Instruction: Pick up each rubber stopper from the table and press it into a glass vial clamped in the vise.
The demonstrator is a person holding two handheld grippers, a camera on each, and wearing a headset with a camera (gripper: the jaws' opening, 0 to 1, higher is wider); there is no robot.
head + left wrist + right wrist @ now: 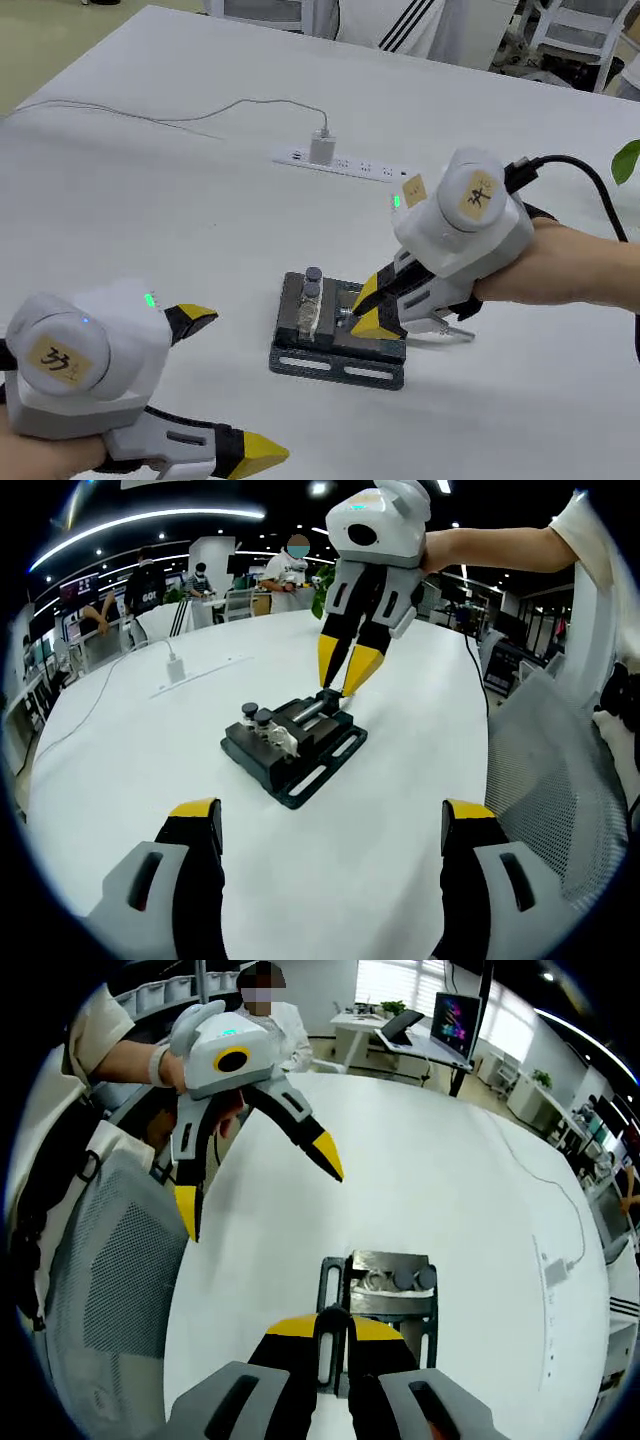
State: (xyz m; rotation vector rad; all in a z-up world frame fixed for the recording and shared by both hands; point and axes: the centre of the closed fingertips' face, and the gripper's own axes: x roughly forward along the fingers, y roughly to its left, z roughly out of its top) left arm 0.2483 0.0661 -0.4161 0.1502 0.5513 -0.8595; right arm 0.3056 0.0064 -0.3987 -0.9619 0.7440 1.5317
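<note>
Right hand-held gripper [367, 310]: jaws together at screw end of vise [335, 362]. Left hand-held gripper [238, 385]: jaws apart, empty, above surface [150, 200]. Two stoppered vials [310, 300] clamped upright in vise.

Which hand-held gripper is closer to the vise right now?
Right. The right hand-held gripper is at the vise, jaws closed on its screw end. The left hand-held gripper is open, off to the vise's left and nearer the person, not touching it.
</note>
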